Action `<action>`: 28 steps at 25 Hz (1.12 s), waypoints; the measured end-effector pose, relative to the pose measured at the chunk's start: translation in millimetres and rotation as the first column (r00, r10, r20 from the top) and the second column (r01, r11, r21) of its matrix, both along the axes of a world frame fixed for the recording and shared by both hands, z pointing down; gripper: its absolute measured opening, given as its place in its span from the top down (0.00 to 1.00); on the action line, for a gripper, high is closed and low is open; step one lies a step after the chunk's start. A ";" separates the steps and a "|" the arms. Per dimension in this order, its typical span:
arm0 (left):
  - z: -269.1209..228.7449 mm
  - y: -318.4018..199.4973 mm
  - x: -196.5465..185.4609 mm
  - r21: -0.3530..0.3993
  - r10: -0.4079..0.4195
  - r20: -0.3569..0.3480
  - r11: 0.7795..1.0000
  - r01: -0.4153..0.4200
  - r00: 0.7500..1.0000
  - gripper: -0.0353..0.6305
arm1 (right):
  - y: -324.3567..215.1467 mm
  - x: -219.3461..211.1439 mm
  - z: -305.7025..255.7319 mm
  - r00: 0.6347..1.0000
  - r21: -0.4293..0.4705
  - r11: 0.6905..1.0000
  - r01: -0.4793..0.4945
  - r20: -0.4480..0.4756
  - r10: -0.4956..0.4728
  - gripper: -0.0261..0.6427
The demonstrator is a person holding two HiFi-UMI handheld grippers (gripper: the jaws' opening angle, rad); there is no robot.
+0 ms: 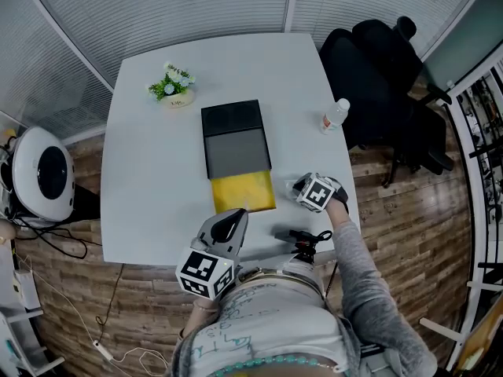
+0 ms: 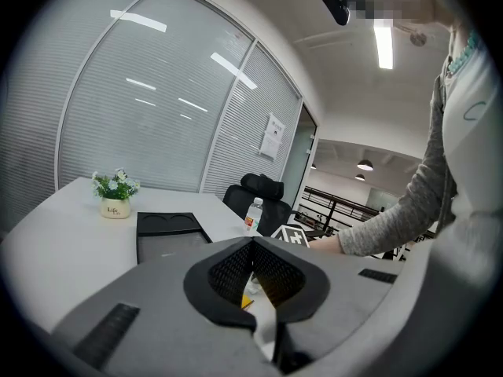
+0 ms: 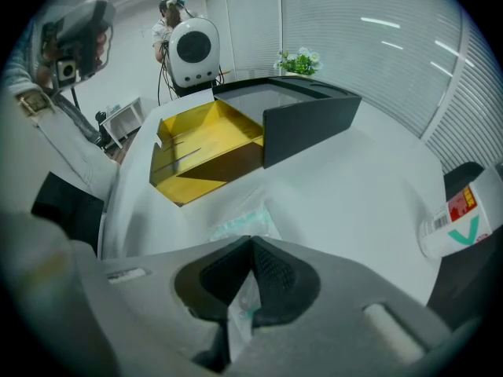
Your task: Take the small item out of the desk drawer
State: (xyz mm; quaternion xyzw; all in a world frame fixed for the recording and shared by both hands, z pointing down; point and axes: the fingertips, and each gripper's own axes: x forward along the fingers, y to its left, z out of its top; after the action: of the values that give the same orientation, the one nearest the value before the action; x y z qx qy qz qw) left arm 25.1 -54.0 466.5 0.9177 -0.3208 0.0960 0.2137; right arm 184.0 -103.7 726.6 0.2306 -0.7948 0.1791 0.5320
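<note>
Since the right gripper [image 3: 251,243] pinches the small clear teal-printed packet [image 3: 240,311] at 3 o'clock of the open yellow drawer [image 1: 244,192], removal seems done; the closed, empty left gripper [image 2: 251,242] idles at its 6 o'clock.

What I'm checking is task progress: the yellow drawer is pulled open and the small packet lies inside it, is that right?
Not quite. The yellow drawer is pulled open, but the small packet is pinched in the right hand-held gripper, outside it, as the right gripper view shows.
</note>
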 end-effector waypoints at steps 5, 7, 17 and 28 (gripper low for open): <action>0.2 2.7 -1.3 -0.002 0.004 0.000 1.000 -0.004 1.000 0.95 | 0.4 -4.6 -2.1 1.000 0.005 1.000 0.009 0.009 -0.009 0.96; 0.1 3.4 -0.8 -0.002 0.007 0.002 1.000 -0.007 1.000 0.95 | 0.9 -4.2 -1.1 1.000 0.002 1.000 0.004 0.010 -0.004 0.96; -2.3 3.9 -0.2 0.009 0.015 -0.003 1.000 -0.015 1.000 0.95 | 1.1 -2.0 1.9 1.000 0.011 1.000 -0.003 0.006 0.003 0.95; -9.5 5.3 0.6 0.028 0.031 -0.022 0.999 -0.030 0.999 0.95 | 1.0 -1.3 0.3 1.000 0.027 0.999 -0.019 -0.006 0.019 0.94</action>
State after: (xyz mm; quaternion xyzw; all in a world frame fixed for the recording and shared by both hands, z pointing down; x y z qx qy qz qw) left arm 25.7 -48.7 456.9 0.9264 -0.3058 0.0845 0.2029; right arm 182.7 -102.8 726.9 0.2460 -0.7932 0.1725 0.5297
